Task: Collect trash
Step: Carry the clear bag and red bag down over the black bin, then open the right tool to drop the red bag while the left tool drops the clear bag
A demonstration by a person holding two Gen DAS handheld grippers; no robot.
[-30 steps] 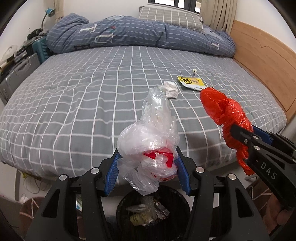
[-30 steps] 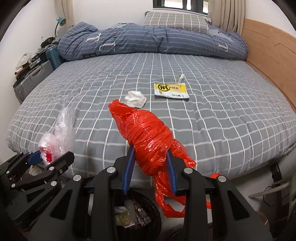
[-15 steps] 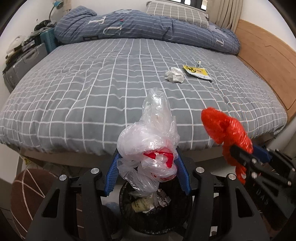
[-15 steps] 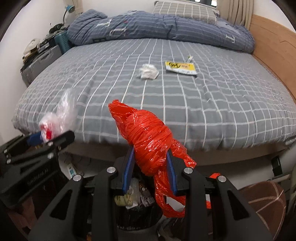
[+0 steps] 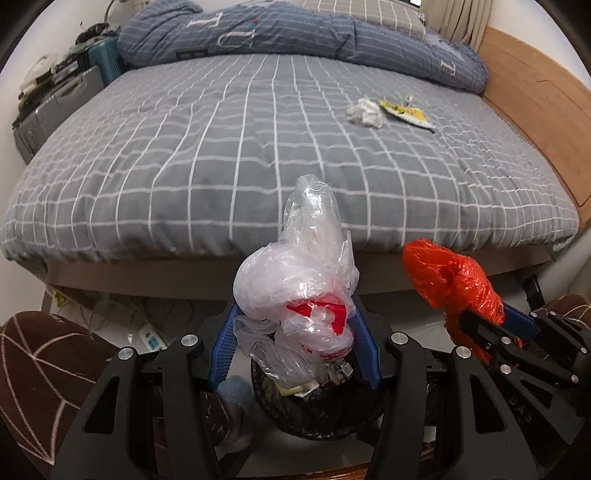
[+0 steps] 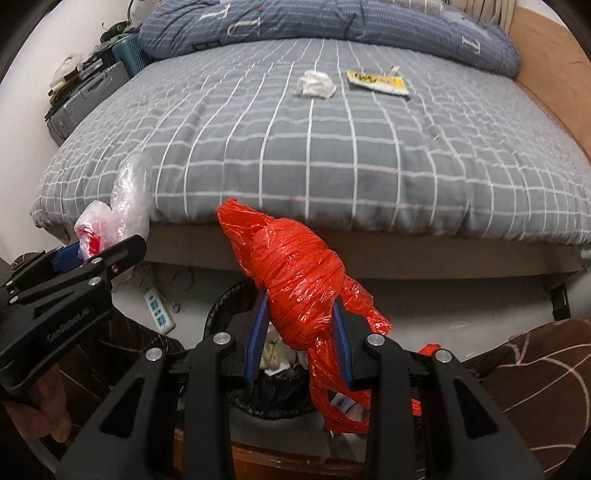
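Observation:
My left gripper (image 5: 293,347) is shut on a knotted clear plastic bag (image 5: 303,291) with red print, held above a black trash bin (image 5: 317,413) on the floor. My right gripper (image 6: 301,345) is shut on a crumpled red plastic bag (image 6: 295,273), whose tail hangs down over the same trash bin (image 6: 229,306). In the right wrist view the left gripper (image 6: 88,251) and its clear bag (image 6: 125,206) are at the left. On the bed lie a crumpled white tissue (image 5: 365,112) and a yellow wrapper (image 5: 406,110).
The grey checked bed (image 5: 221,147) fills the view ahead, with a blue duvet (image 5: 295,33) at its far end and a wooden headboard side (image 5: 535,96) on the right. A power strip (image 6: 159,306) lies on the floor under the bed edge. Brown patterned cushions (image 5: 40,362) sit either side.
Both grippers have pulled back from the bed and sunk toward the floor; the bed edge now sits higher in view and the trash bin lies under both bags. The grips are unchanged.

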